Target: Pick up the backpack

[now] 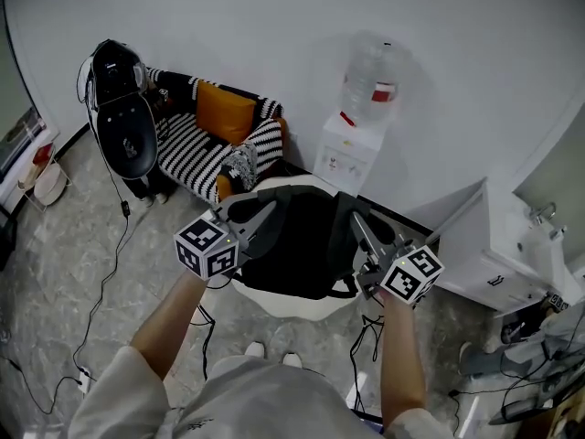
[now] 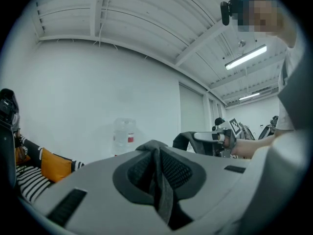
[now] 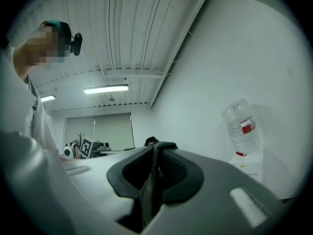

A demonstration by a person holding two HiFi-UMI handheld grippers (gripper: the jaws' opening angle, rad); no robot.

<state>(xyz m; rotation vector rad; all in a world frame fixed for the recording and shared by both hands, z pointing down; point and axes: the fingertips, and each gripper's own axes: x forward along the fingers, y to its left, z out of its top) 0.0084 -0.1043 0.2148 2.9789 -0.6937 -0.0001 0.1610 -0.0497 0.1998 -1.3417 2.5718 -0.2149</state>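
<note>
Left gripper view showed the left gripper (image 2: 157, 168) closed on a grey strap (image 2: 164, 199). The right gripper (image 3: 154, 168) pinched the other strap (image 3: 146, 199) in the same way. The black backpack (image 1: 306, 245) was between them, just in front of the water dispenser (image 1: 352, 154). For a good lift, I judge both hands should rise together and level, so that neither strap slips.

The backpack (image 1: 302, 245) at mid-frame is black, and its strap (image 2: 164, 190) is grey. The left gripper (image 1: 267, 212) and right gripper (image 1: 358, 224) are pale grey, each with a cube of black-and-white squares. At upper left the sofa (image 1: 187, 154) is striped black and white and has an orange cushion (image 1: 224, 112). The dispenser (image 1: 347, 158) is white, its bottle (image 1: 370, 76) clear with a red label. The floor (image 1: 64, 273) is mottled grey and the wall (image 1: 274, 26) is white.
</note>
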